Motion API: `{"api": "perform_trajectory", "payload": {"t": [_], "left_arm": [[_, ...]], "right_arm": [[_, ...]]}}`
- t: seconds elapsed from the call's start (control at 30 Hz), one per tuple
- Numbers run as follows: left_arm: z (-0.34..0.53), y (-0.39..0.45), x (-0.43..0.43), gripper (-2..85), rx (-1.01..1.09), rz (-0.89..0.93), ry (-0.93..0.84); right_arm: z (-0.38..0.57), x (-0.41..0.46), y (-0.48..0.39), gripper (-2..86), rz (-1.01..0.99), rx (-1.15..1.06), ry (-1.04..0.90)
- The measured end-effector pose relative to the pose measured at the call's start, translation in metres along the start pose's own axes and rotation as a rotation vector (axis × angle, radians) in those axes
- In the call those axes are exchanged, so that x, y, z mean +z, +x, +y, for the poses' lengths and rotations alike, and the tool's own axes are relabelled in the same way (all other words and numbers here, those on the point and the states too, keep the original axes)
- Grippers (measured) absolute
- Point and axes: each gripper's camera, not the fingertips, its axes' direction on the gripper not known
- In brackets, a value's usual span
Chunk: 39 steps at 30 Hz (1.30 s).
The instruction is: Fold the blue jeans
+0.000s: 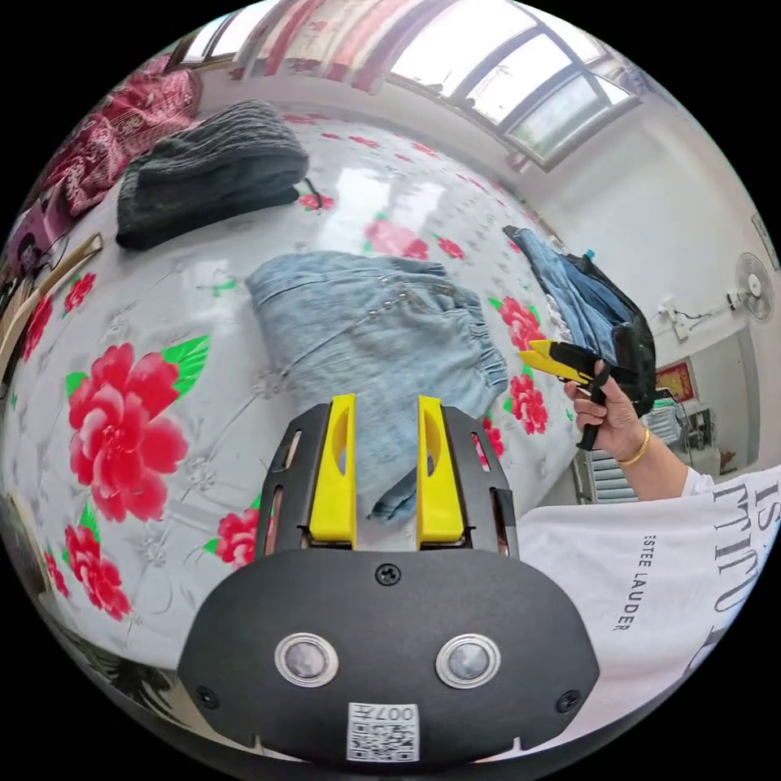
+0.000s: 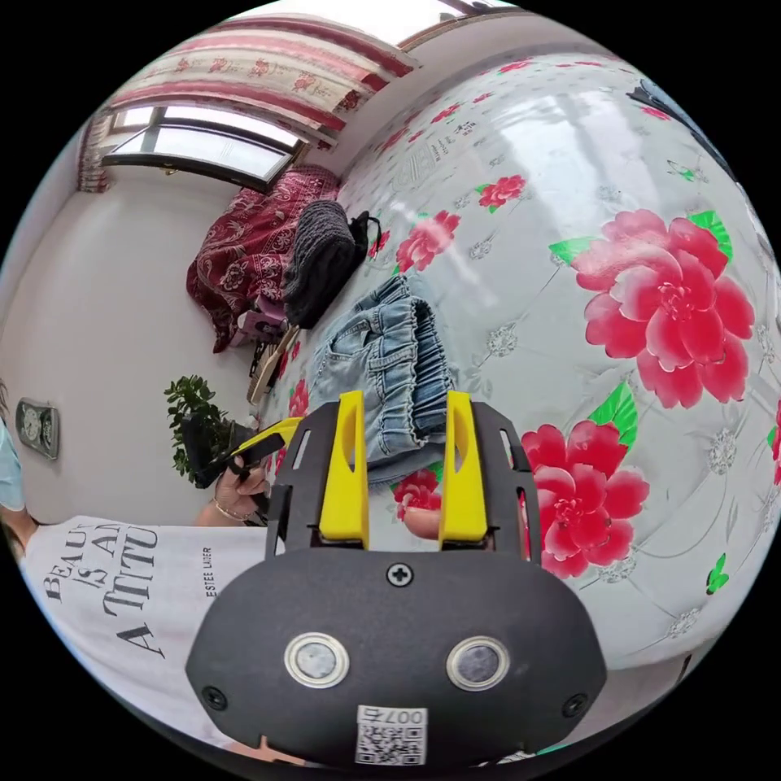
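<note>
Fingers [image 1: 342, 480] of both grippers stand parted, holding nothing, above the white bed [image 1: 122, 325] with red flowers. Ahead of the left gripper [image 1: 389, 472] and right gripper [image 2: 404, 476] lie the folded light-blue denim jeans [image 1: 374, 333], untouched.

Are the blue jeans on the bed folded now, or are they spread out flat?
Folded. The blue jeans lie as a compact bundle on the flowered bed cover, with doubled layers stacked at the elastic waistband.

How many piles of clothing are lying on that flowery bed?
3. Light jeans lie mid-bed, a dark knit sits beyond them, and a denim-and-black heap is at the bed's edge. Others may be hidden.
</note>
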Motion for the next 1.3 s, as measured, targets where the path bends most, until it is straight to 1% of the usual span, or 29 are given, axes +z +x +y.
{"api": "perform_trajectory", "payload": {"t": [0.07, 0.13, 0.3, 0.37, 0.5, 0.7, 0.8, 0.93, 1.07, 1.13, 1.2, 1.23, 1.3], "left_arm": [[0.000, -0.017, -0.002, 11.4, -0.049, -0.142, -0.018], [-0.002, -0.028, 0.000, 12.0, -0.092, -0.185, -0.038], [-0.014, -0.051, 0.020, 13.9, -0.178, -0.142, -0.103], [-0.022, -0.056, 0.030, 14.7, -0.184, -0.122, -0.125], [-0.032, -0.061, 0.043, 13.9, -0.178, -0.104, -0.155], [-0.047, -0.068, 0.066, 7.0, -0.152, 0.011, -0.197], [-0.054, -0.071, 0.070, 3.9, -0.131, 0.010, -0.208], [-0.060, -0.084, 0.053, 1.0, -0.158, 0.109, -0.151], [-0.089, -0.090, 0.007, 0.1, -0.156, 0.226, 0.001], [-0.113, -0.090, -0.023, 0.0, -0.114, 0.224, 0.091], [-0.140, -0.091, -0.055, 0.0, -0.072, 0.206, 0.168], [-0.160, -0.092, -0.078, 0.1, -0.039, 0.179, 0.212], [-0.192, -0.096, -0.111, 0.2, 0.005, 0.113, 0.282]], "right_arm": [[-0.016, 0.008, 0.011, 11.7, -0.002, 0.017, -0.020], [-0.031, 0.018, 0.020, 12.1, -0.009, 0.025, -0.060], [-0.057, 0.054, 0.030, 12.9, -0.050, 0.005, -0.235], [-0.061, 0.056, 0.029, 13.0, -0.006, -0.009, -0.243], [-0.069, 0.054, 0.033, 12.4, -0.042, -0.009, -0.273], [-0.077, 0.059, 0.031, 11.1, -0.005, -0.016, -0.322], [-0.082, 0.062, 0.023, 8.8, 0.009, -0.019, -0.352], [-0.089, 0.048, -0.008, 6.6, 0.010, -0.072, -0.319], [-0.115, 0.022, -0.062, 5.4, -0.103, -0.135, -0.228], [-0.134, 0.013, -0.093, 5.1, -0.145, -0.193, -0.188], [-0.166, 0.005, -0.142, 4.7, -0.211, -0.286, -0.128], [-0.175, 0.004, -0.155, 4.7, -0.225, -0.312, -0.112], [-0.217, 0.006, -0.213, 4.5, -0.263, -0.419, -0.045]]}}
